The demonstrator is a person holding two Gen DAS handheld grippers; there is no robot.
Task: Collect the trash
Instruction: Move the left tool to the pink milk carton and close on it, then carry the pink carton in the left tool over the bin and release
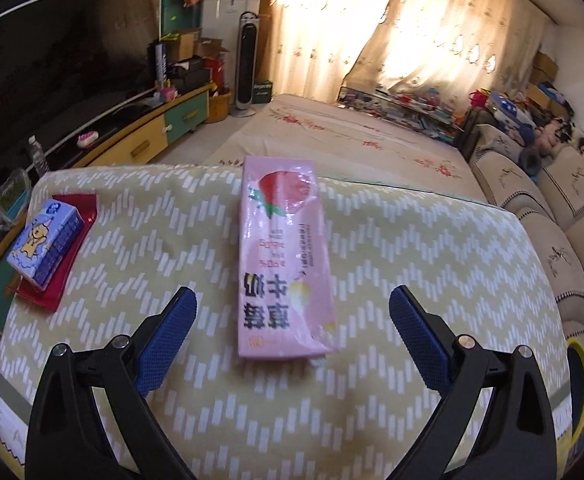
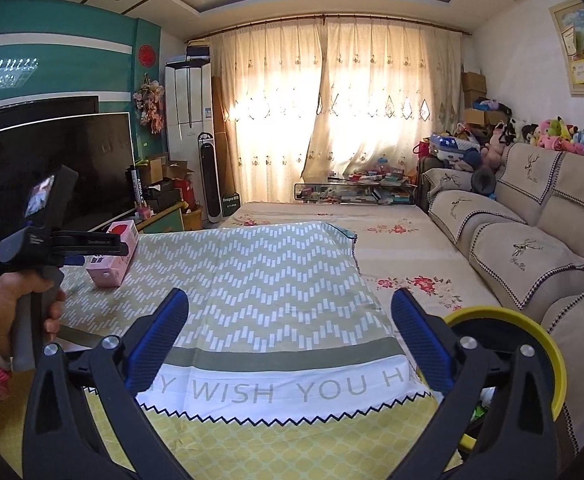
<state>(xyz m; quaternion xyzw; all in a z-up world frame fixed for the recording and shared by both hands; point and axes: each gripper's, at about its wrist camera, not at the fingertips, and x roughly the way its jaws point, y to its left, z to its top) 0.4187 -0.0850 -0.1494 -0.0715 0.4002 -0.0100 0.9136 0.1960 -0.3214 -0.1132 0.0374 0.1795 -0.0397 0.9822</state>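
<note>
Left gripper (image 1: 292,304): my jaws apart, empty.
Pink carton (image 1: 282,256): lying between and just ahead of my left tips, uncollected.
Right gripper (image 2: 290,306): wide apart, empty.
Bin (image 2: 547,354): beside my right finger.
Left to do: carton, likely blue box (image 1: 44,250) on red wrapper (image 1: 62,280).

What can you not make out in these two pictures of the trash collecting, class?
- Yellow-rimmed bin: its inside, in the right wrist view, is hidden by the right hand-held gripper; in the left wrist view the arm and picture edge cut it off.
- Pink strawberry milk carton: its far end, in the right wrist view, is covered by the left hand-held gripper.
- Red wrapper: mostly under the blue tissue pack, left wrist view.
</note>
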